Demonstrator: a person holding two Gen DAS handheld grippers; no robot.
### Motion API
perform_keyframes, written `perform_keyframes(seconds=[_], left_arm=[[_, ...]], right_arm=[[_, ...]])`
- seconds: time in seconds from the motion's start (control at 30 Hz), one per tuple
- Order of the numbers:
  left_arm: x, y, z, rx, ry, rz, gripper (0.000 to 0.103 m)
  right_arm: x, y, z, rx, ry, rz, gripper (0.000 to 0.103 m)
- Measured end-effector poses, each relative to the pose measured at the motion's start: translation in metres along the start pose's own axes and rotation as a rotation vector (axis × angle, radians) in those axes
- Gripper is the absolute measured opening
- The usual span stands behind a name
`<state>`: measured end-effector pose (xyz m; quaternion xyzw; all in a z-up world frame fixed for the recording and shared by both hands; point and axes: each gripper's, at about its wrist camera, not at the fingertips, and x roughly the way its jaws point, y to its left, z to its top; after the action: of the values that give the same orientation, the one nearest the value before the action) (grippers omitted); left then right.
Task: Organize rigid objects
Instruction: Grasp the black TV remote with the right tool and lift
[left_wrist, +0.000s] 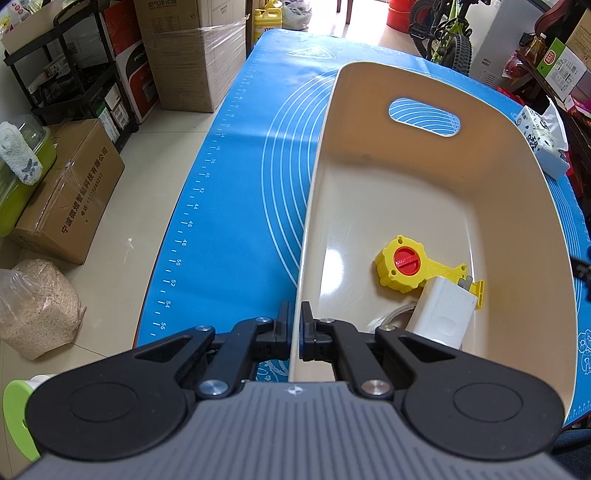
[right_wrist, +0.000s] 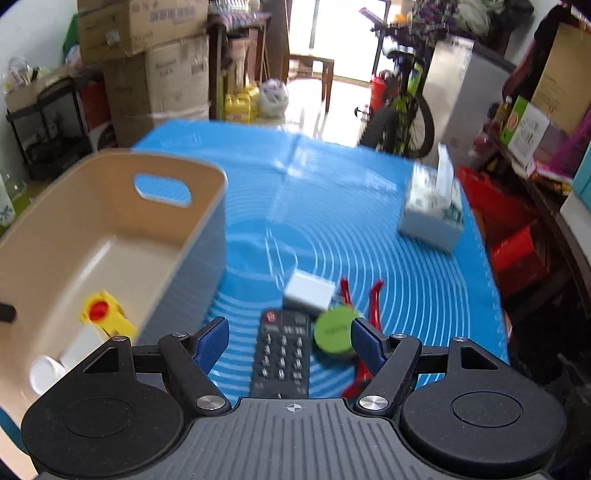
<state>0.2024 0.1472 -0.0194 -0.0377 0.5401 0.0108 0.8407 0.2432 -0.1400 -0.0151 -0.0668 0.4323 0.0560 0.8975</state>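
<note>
1. Your left tool (left_wrist: 295, 321) is closed down on the near left wall of the beige bin (left_wrist: 424, 184), one finger outside the rim and one inside, with only the thin wall between them.
2. Your right tool (right_wrist: 290, 341) stands wide apart and holds nothing; its blue-padded fingers (right_wrist: 212, 341) sit on either side of the items lying on the tabletop below.
3. Between those spread fingers lies a black remote control (right_wrist: 282, 354), its long side pointing away from you.
4. A green round lid (right_wrist: 334, 330) sits just beside the remote on its right, close to the inner face of your right tool's right finger; you cannot tell from the blurred view whether they touch.
5. A white charger block (right_wrist: 308, 290) rests just beyond the remote and the lid, and red-handled pliers (right_wrist: 373, 295) lie partly under the lid.
6. Inside the bin you have a yellow gear-shaped piece with a red centre (left_wrist: 402, 264), a white adapter (left_wrist: 441, 314) leaning against its yellow handle, and a roll of clear tape (left_wrist: 391, 319) partly hidden behind the adapter.
7. The bin stands on the blue mat (left_wrist: 240, 166) covering the tabletop, left of the loose items.
8. A tissue box (right_wrist: 432, 210) sits well apart at the mat's far right.
</note>
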Motion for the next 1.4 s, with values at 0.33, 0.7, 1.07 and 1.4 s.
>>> perform_keyframes(seconds=[0.33, 0.7, 1.07, 1.4], left_arm=[[0.0, 0.0, 0.0, 0.0, 0.0, 0.0, 0.005], [0.0, 0.001, -0.001, 0.0, -0.002, -0.001, 0.005], [0.0, 0.002, -0.001, 0.0, -0.001, 0.0, 0.005], [0.0, 0.002, -0.001, 0.001, -0.002, 0.002, 0.005]], right_arm=[[0.037, 0.006, -0.02, -0.026, 0.108, 0.037, 0.075], [0.061, 0.001, -0.028, 0.01, 0.174, 0.091, 0.071], [0.071, 0.004, -0.034, 0.029, 0.185, 0.088, 0.06], [0.064, 0.004, -0.038, 0.044, 0.167, 0.115, 0.054]])
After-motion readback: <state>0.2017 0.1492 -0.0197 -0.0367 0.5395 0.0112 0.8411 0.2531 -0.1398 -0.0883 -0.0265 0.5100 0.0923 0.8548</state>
